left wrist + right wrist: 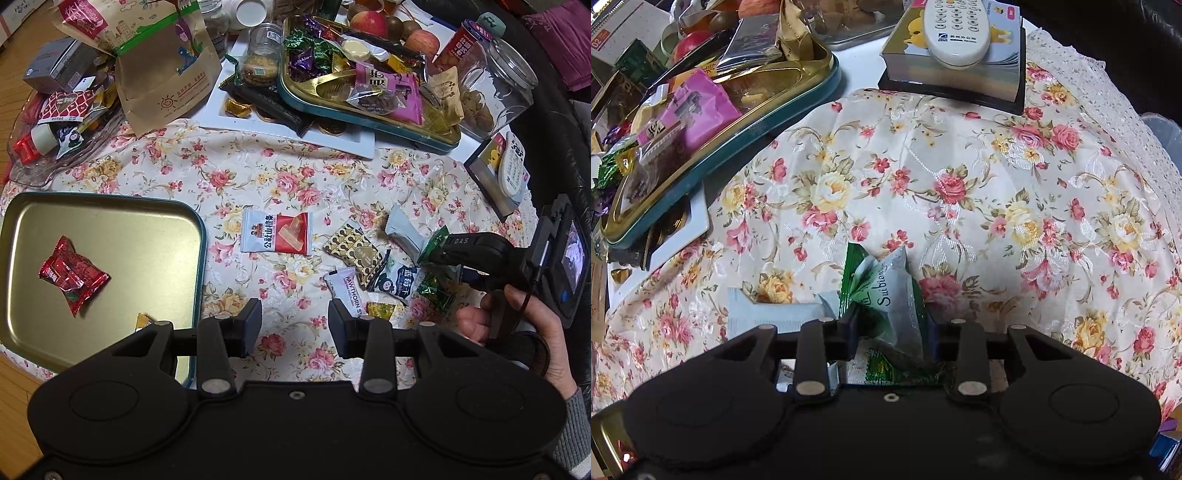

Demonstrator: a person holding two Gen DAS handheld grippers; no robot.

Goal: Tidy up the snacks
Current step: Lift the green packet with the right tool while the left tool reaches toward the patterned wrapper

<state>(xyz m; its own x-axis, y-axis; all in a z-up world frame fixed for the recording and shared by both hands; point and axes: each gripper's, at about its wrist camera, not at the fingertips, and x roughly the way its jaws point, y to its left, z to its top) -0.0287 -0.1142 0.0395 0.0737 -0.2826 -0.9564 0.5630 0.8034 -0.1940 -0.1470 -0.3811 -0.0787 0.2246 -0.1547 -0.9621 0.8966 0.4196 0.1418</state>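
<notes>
My left gripper (295, 322) hangs open over the floral cloth, nothing between its fingers, just right of a gold tin tray (110, 229) holding red wrapped candies (74, 275). Loose snacks lie ahead of it: a white-and-red packet (277, 234), a gold-and-black packet (352, 253), a pale blue packet (406, 230), a hawthorn stick (343, 282) and a green candy (436, 291). At the right, my right gripper (445, 254) is shut on a green-and-grey snack packet (432, 242). In the right wrist view the packet (886, 288) sticks up between the gripper's (892, 326) pads.
A crowded teal-rimmed tin (369, 122) sits at the back on a white board, beside a glass jar (495, 85) and a brown paper bag (166, 66). A remote on a book (956, 37) lies far right. A glass dish (55, 162) holds snacks at the left.
</notes>
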